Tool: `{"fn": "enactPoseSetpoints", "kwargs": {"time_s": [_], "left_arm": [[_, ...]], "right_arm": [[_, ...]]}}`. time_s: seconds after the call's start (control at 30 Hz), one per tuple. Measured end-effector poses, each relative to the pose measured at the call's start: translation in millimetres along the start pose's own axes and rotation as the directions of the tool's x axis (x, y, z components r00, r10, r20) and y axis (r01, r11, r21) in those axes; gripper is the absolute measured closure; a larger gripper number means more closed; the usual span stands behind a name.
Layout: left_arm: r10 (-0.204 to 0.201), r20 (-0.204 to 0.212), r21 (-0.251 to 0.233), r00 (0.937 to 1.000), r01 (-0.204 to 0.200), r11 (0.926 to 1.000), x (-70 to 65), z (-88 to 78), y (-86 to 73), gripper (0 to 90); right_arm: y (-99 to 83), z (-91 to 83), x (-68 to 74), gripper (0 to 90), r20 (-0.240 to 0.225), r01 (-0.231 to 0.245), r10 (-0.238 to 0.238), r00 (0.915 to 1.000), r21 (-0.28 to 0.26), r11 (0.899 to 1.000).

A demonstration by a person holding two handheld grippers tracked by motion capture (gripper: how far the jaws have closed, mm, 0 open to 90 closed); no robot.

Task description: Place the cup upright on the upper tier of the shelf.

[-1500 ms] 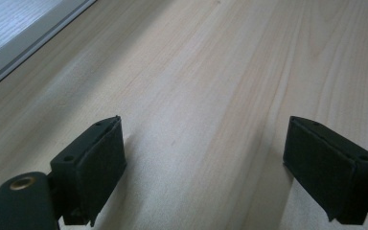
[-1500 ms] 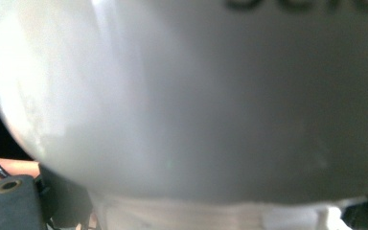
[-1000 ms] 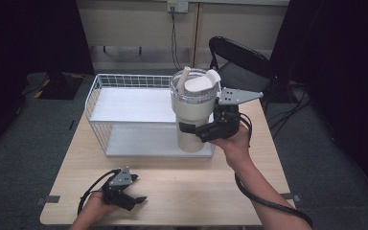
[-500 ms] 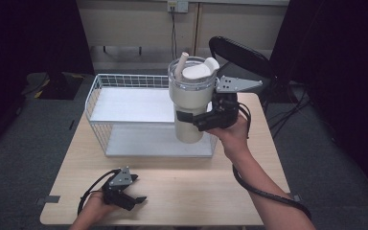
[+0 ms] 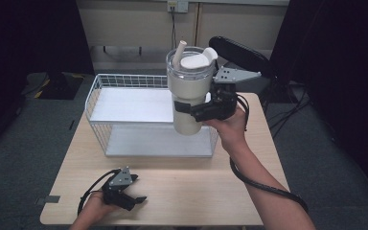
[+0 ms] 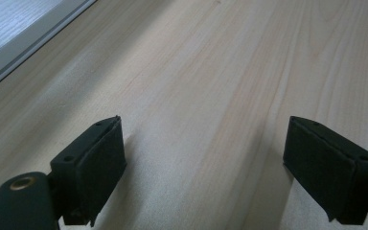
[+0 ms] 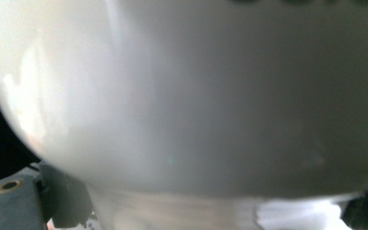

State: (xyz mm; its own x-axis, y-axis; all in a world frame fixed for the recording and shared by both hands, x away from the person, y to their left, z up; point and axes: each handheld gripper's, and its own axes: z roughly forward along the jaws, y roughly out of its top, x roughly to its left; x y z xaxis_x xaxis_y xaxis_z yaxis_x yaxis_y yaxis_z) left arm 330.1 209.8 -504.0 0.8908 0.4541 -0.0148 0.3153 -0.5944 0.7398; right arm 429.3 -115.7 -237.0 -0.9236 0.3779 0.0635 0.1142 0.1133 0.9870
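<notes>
— Cream-white tumbler (image 5: 190, 93), tall, tapering to a narrower foot, with a clear lid, a white flip cap and a straw standing up at the back left. Is that what you have in your right gripper (image 5: 199, 111)?

— Yes. Your fingers are clamped around its lower body, one dark finger (image 5: 183, 107) showing across the front. You hold it upright in the air, above the right front part of the wire basket (image 5: 124, 81). In the right gripper view the pale wall of the tumbler (image 7: 187, 96) sits hard against the lens.

— How much room do I have around it?

— The foot of the tumbler hangs near the basket's front right rim, seen from above; whether it clears the wire I cannot tell. Inside the basket the white floor is bare to the left. The table (image 5: 196, 191) in front of the basket is open wood.

— And my other hand?

— Your left gripper (image 5: 133, 200) rests low on the table near its front left edge, well apart from the tumbler, fingers spread wide with only bare wood between them. A black chair (image 5: 242, 52) stands behind the table's far right side, close behind your right gripper.
</notes>
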Motion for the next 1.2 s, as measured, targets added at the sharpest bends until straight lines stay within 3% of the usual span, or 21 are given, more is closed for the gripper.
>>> {"fn": "enactPoseSetpoints", "kwargs": {"time_s": [0.5,0.8,1.2], "left_arm": [[0.001,0.000,0.001,1.0000,-0.001,1.0000,0.1,-0.2,0.1,13.6],[0.001,0.000,0.002,1.0000,-0.001,1.0000,0.1,-0.3,0.1,13.6],[-0.001,0.002,0.000,1.0000,0.001,1.0000,0.2,-0.3,0.1,13.6]], "right_arm": [[7.5,12.5,-12.2,9.3,0.041,-0.004,0.003,0.9991,0.011,1.000],[5.3,20.8,-23.9,9.3,0.063,-0.021,0.022,0.9978,-0.008,1.000],[3.4,37.0,-39.6,9.3,0.097,-0.014,0.013,0.9952,0.006,1.000]]}}
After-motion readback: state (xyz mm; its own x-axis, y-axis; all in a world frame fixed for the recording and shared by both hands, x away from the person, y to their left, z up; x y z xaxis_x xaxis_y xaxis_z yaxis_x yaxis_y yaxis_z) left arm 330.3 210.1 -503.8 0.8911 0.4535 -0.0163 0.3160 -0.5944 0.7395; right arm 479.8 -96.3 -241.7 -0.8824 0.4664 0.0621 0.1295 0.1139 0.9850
